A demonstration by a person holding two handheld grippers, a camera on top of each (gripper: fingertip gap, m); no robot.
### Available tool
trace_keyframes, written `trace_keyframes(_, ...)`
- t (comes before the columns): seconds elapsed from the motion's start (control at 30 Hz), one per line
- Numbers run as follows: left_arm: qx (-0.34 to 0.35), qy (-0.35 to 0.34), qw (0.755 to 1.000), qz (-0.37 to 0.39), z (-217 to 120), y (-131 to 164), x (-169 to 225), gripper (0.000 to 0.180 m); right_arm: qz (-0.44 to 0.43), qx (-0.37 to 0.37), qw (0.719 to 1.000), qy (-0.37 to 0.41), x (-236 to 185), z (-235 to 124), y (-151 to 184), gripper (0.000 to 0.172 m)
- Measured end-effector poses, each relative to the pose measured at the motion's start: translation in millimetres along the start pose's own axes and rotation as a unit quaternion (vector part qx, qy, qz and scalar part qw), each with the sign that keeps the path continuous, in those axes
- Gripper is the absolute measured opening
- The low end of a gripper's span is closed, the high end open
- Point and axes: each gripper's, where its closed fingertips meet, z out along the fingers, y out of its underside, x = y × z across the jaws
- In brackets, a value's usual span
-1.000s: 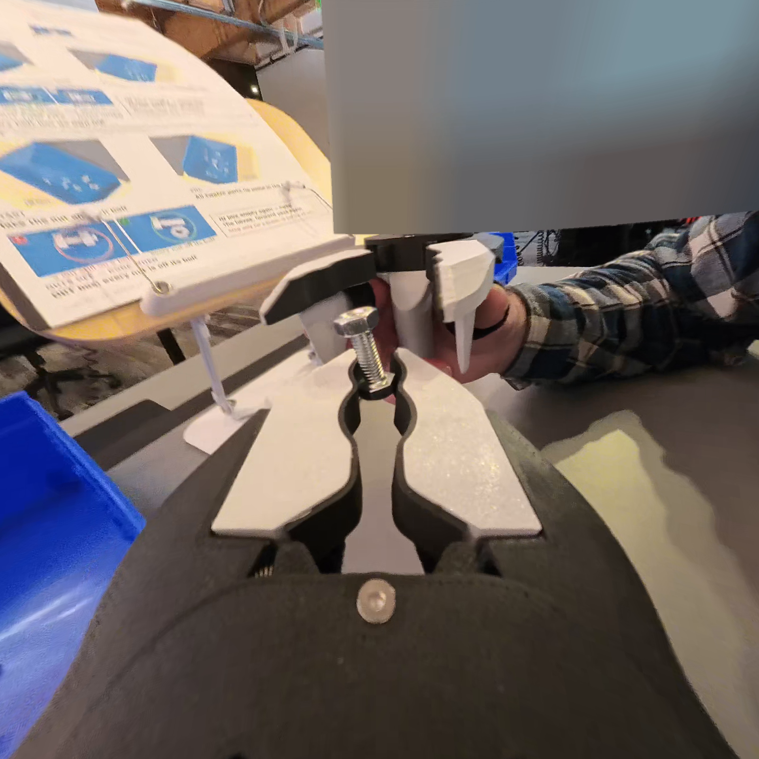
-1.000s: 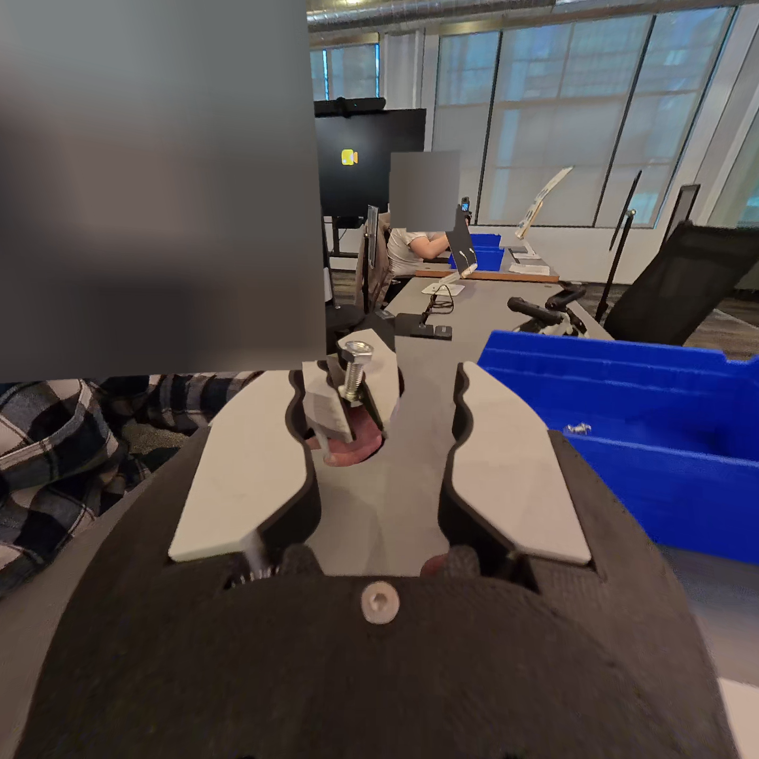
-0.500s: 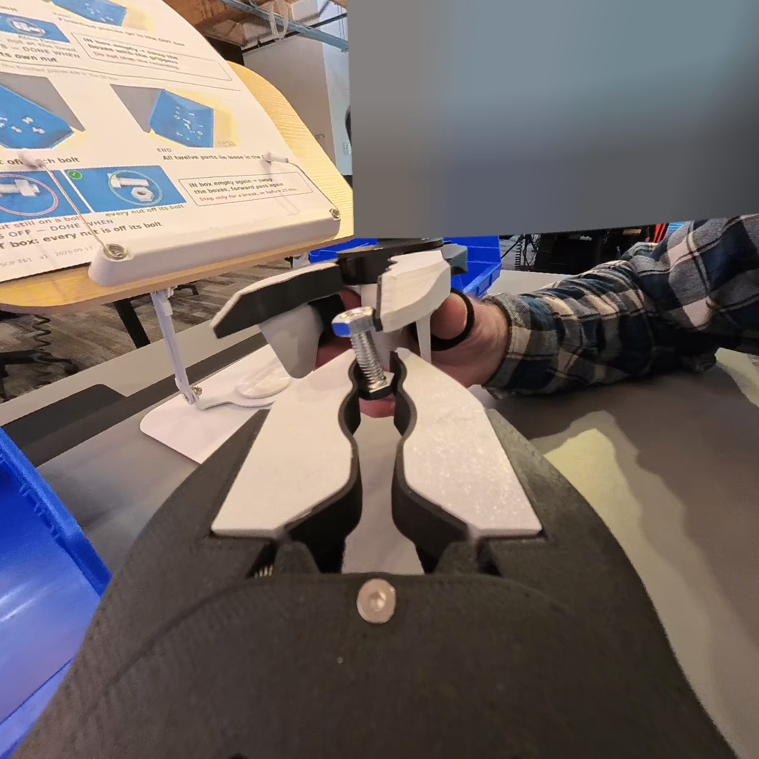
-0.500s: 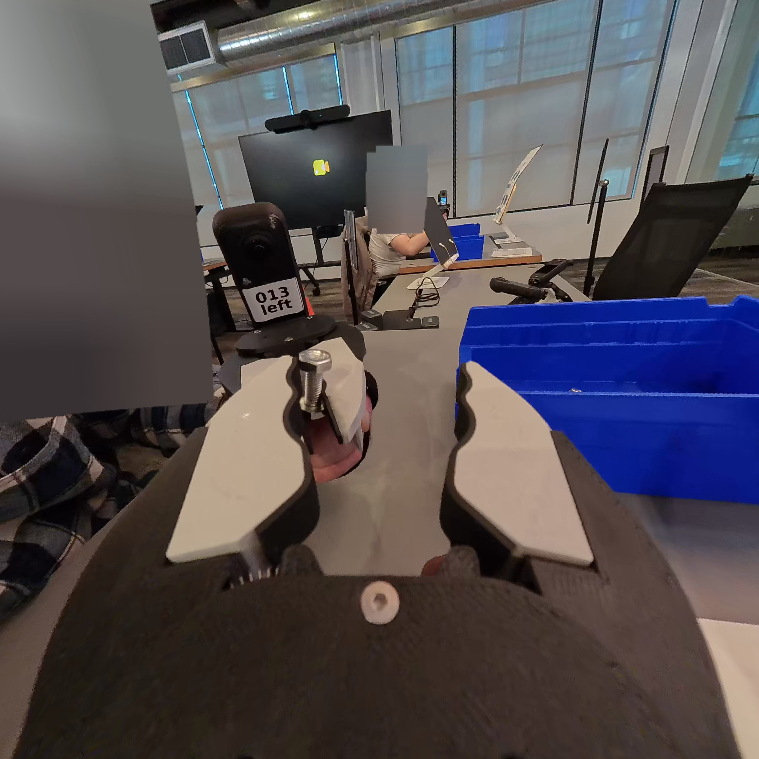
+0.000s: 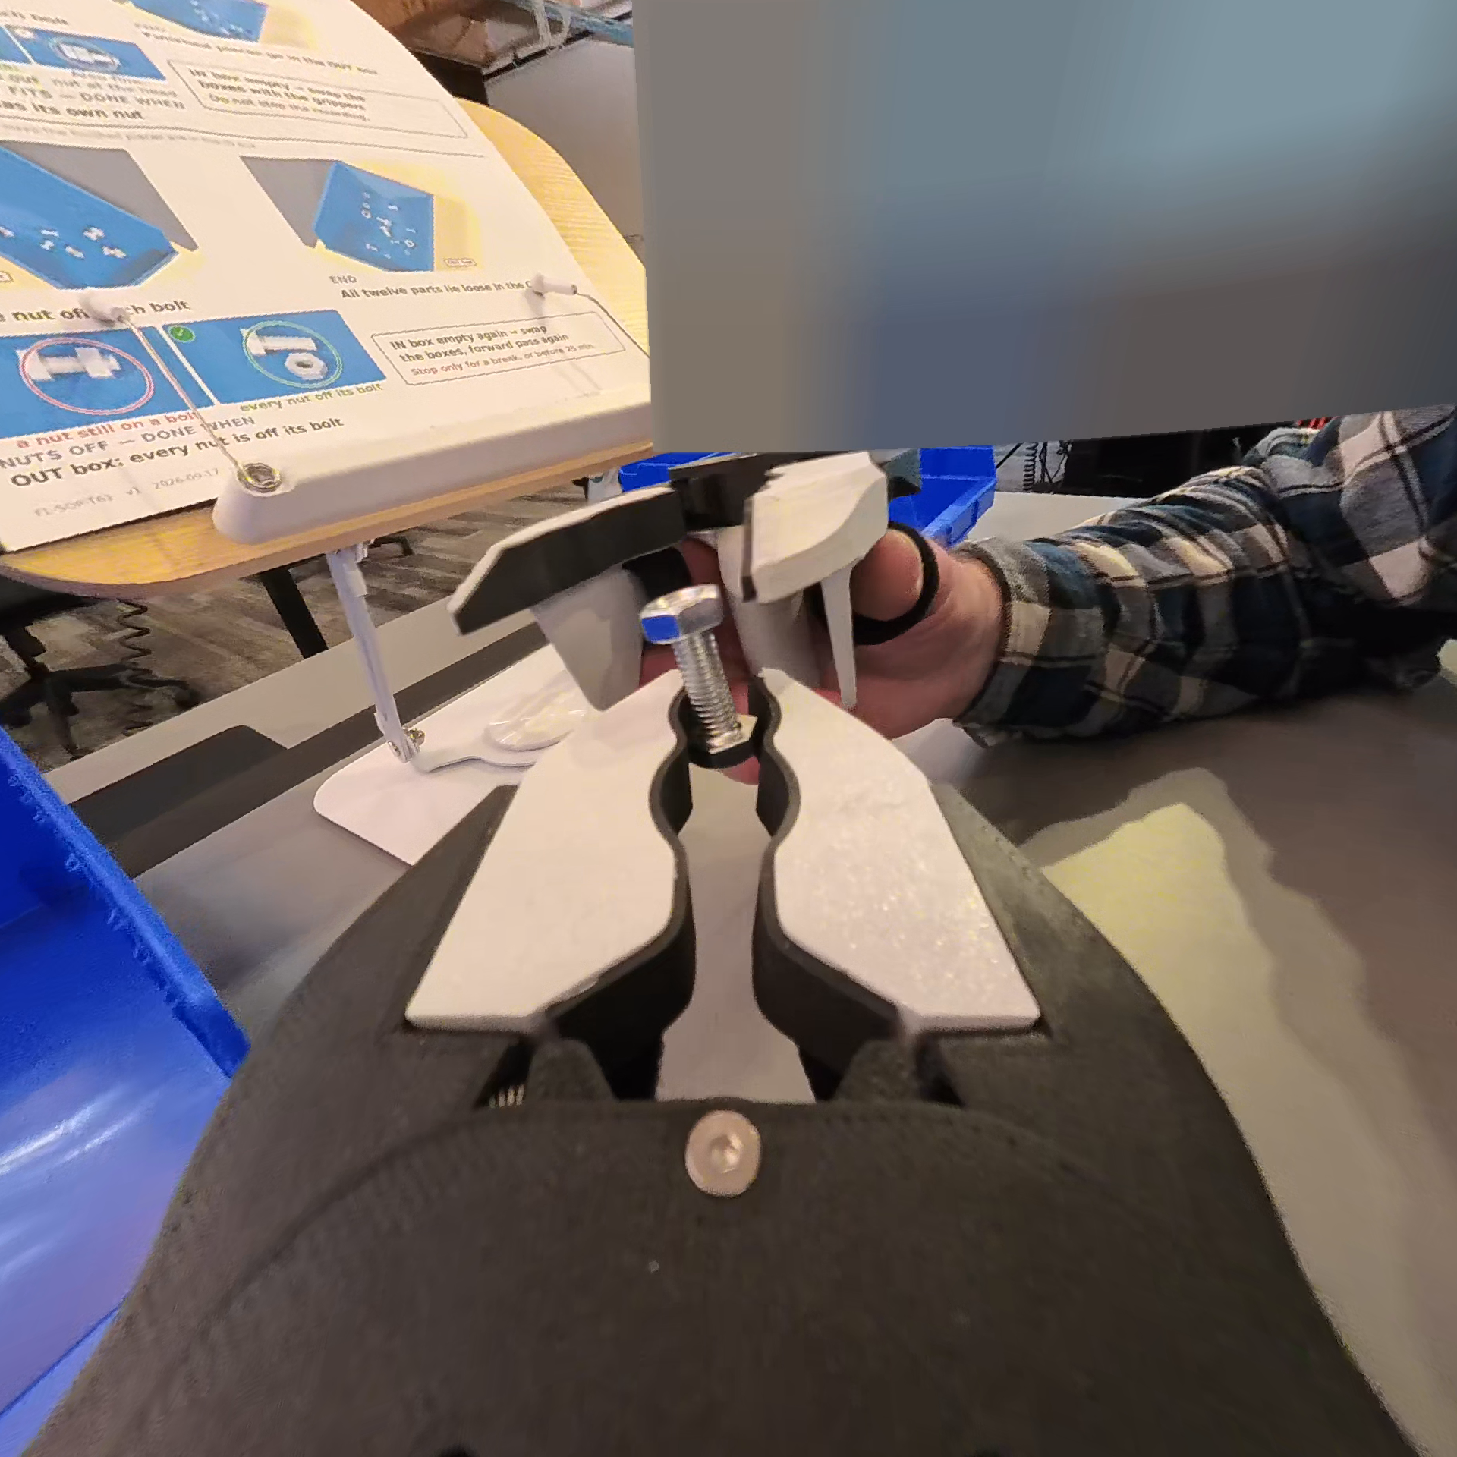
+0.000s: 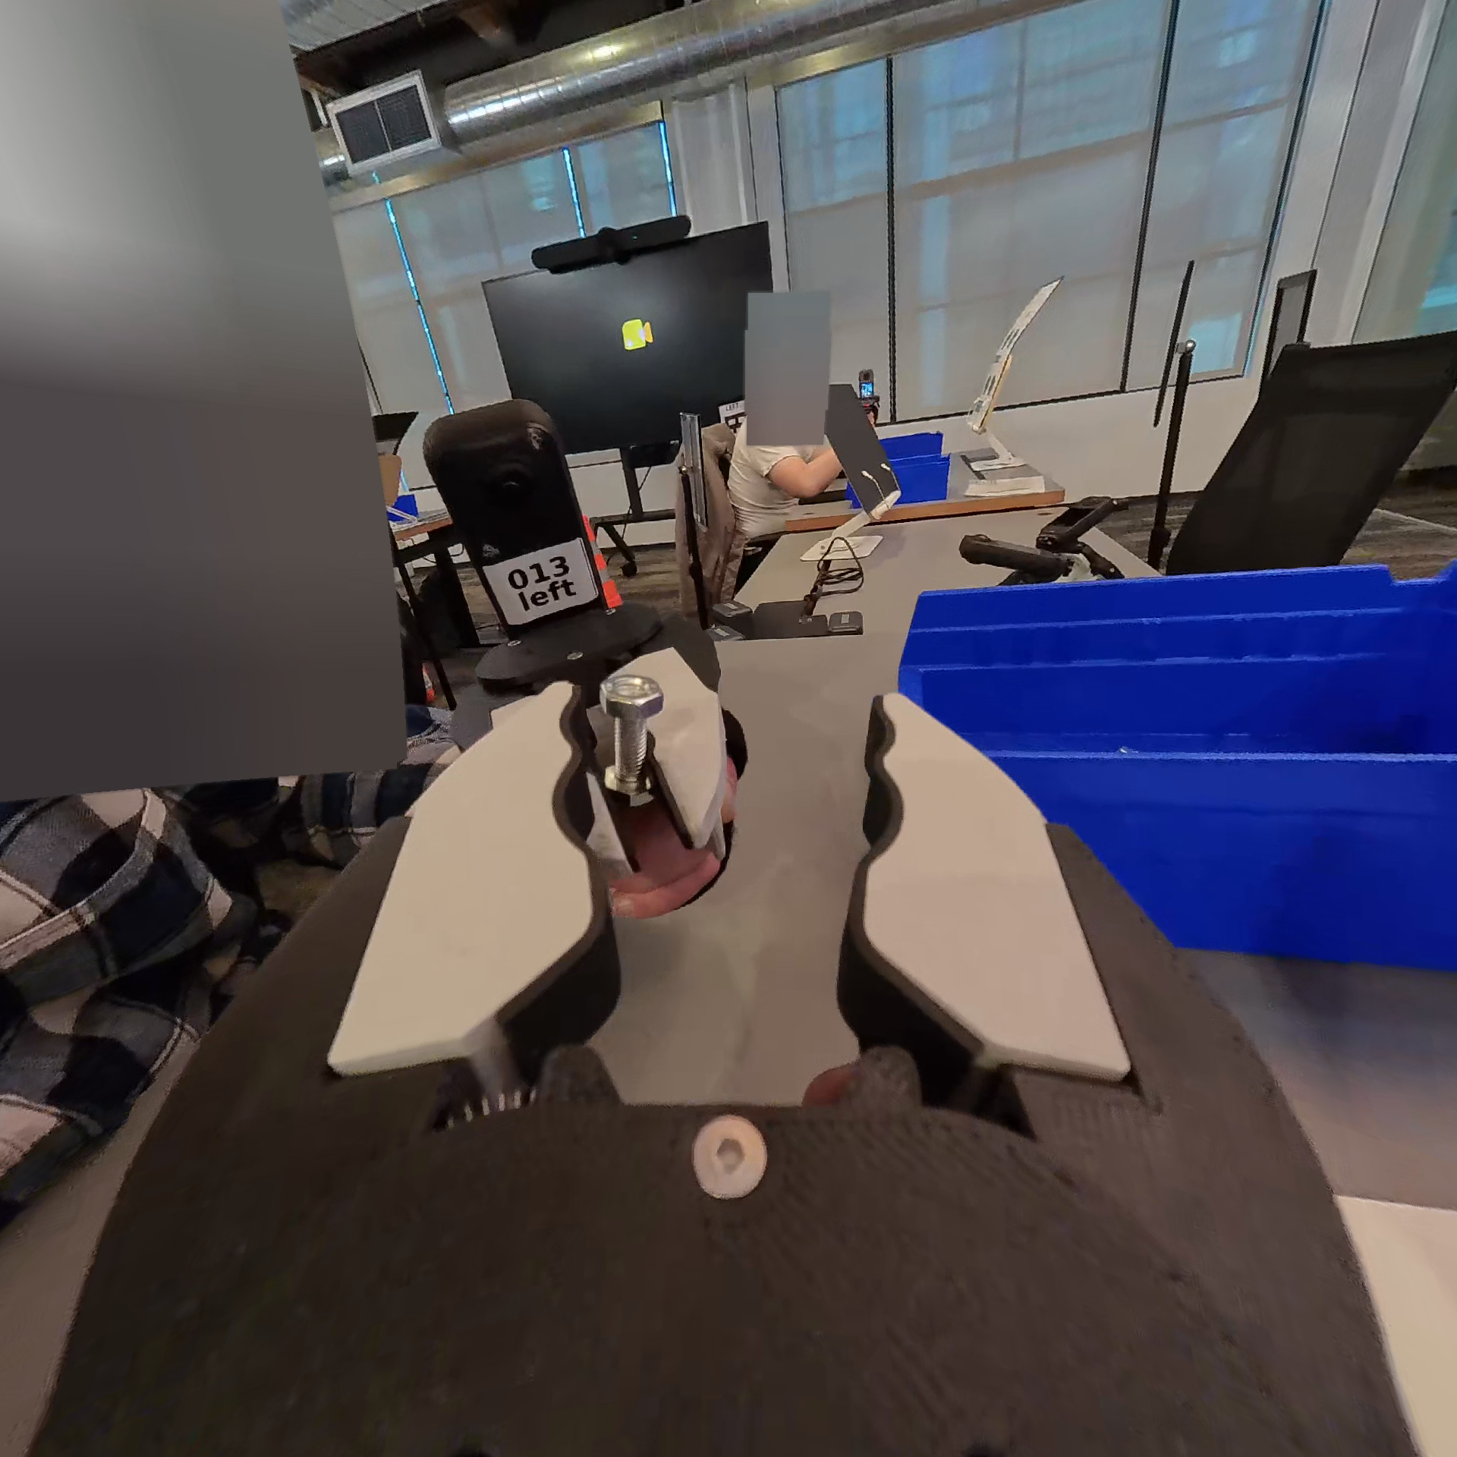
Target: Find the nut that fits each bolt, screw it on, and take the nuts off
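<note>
Left tool [image 5: 724,737] clamps hex nut [image 5: 729,737] – threaded steel bolt [image 5: 694,662] upright.

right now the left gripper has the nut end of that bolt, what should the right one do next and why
Probably shift the right gripper left and close its open fingers on the bolt head. The left gripper clamps the nut at the bolt's lower end, head up and free, so gripping and turning the head should turn the bolt in the nut.
</note>
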Motion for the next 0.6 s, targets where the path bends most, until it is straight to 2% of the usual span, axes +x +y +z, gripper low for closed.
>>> trace_keyframes(0.4,0.004,-0.007,1.0,0.009,-2.0,-3.5,-2.2,0.011,0.006,-0.009,1.0,0.022,12.9,-6.2,1.1,0.067)
trace_keyframes(0.6,-0.018,-0.025,0.998,0.047,-1.7,-0.8,-3.5,0.011,-0.01,-0.013,1.0,-0.006,-1.6,-2.5,-5.5,0.065)
